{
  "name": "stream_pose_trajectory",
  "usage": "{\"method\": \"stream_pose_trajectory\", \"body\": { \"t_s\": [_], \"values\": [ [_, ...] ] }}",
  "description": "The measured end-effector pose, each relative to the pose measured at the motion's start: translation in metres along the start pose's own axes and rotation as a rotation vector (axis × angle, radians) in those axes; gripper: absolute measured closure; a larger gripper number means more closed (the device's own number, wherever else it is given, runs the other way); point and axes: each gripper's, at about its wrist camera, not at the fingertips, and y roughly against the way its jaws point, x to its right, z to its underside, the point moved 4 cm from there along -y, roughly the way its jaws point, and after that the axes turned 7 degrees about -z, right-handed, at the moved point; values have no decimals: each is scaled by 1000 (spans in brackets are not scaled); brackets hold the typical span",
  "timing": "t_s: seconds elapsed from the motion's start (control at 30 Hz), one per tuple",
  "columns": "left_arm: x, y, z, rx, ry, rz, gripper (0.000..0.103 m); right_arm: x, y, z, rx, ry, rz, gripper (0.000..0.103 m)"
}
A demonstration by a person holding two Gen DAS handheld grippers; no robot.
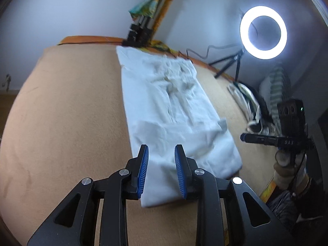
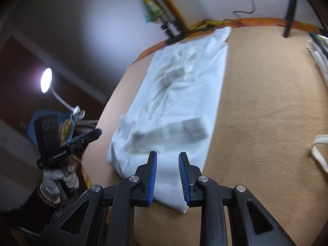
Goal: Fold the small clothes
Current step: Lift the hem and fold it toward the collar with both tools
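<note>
Presently no container appears in either view; the work surface is a tan blanket (image 1: 67,123) spread over a bed or table, with an orange edge along its far side. On it lies a white garment (image 1: 170,110), folded into a long narrow strip that runs from the near edge toward the far edge, its upper layer creased and a folded flap lying across it near the middle. Surroundings: a lit ring light (image 1: 263,32) on a small black tripod stands at the far right of the blanket, a second tripod (image 1: 139,32) with colourful cloth draped on it stands at the far edge behind the garment, and a pile of striped and white clothes (image 1: 266,100) lies to the right. From the right wrist camera, a lamp (image 2: 46,80) glows at the left, and white cords (image 2: 318,153) rest on the blanket at the right. Nothing lies between either tool and the garment. The left gripper (image 1: 161,169) hovers over the near end of the strip, its blue pads parted with only cloth visible beyond the gap; nothing is grasped. The right gripper (image 2: 167,175) sits likewise above the near end, fingers parted and empty. Each tool is carried in a gloved hand (image 2: 58,181).
</note>
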Motion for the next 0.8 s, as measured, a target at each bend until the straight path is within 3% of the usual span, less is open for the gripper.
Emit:
{"method": "stream_pose_trajectory", "body": {
  "t_s": [0.07,0.13,0.27,0.63,0.77,0.8],
  "values": [
    [0,-7,1,-9,-25,-42,79,-3,-8,4,-12,57,89,79],
    [-5,-13,-2,-2,-30,-66,79,1,-11,2,-7,87,156,71],
    [-16,-25,-11,11,-44,-99,79,11,-8,-11,33,118,234,66],
    [-8,-50,-20,-1,-108,-81,78,19,-26,-31,19,124,220,65],
    [-10,-51,-21,20,-91,-77,81,19,-33,-31,4,134,224,77],
    [-10,-51,-22,27,-84,-70,91,19,-35,-31,3,142,234,82]
  ]
}}
